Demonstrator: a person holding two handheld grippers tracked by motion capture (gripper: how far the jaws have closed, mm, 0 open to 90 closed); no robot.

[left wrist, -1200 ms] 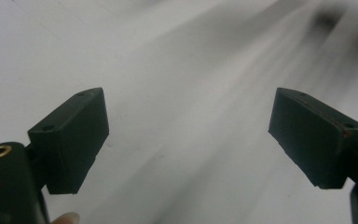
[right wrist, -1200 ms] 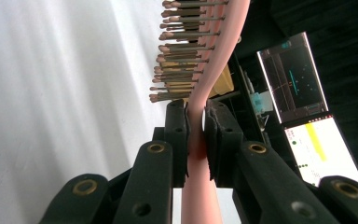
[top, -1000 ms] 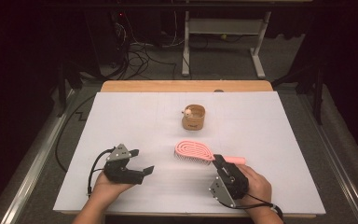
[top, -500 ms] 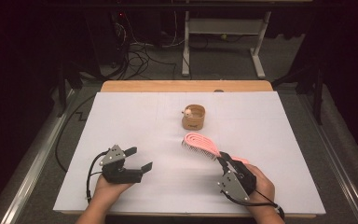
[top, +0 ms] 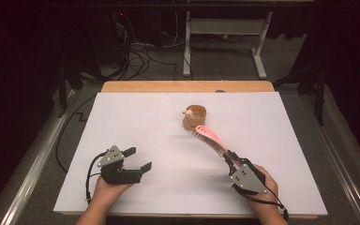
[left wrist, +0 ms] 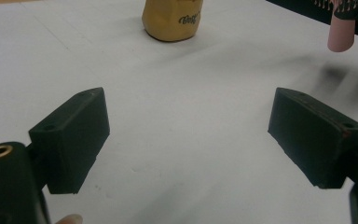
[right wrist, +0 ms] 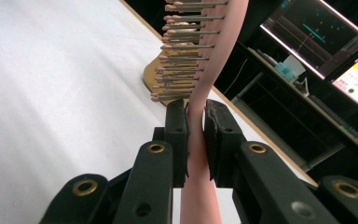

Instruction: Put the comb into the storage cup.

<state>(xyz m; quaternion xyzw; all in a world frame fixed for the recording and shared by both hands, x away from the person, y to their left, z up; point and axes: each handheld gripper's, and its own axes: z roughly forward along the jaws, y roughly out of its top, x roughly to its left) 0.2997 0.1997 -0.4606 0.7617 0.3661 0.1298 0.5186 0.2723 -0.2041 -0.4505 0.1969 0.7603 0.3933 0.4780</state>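
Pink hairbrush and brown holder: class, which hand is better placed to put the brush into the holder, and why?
Right. The right claw is shut on the pink hairbrush, whose head hangs beside the brown holder. The left claw is open, empty and farther away.

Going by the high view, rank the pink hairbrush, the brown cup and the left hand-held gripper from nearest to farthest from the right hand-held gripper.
1. Hairbrush: clamped in the right hand-held gripper, slanting up and left toward the cup.
2. Cup: mid-table, just beyond the brush's tip.
3. Left hand-held gripper: open, across the table at the near left.
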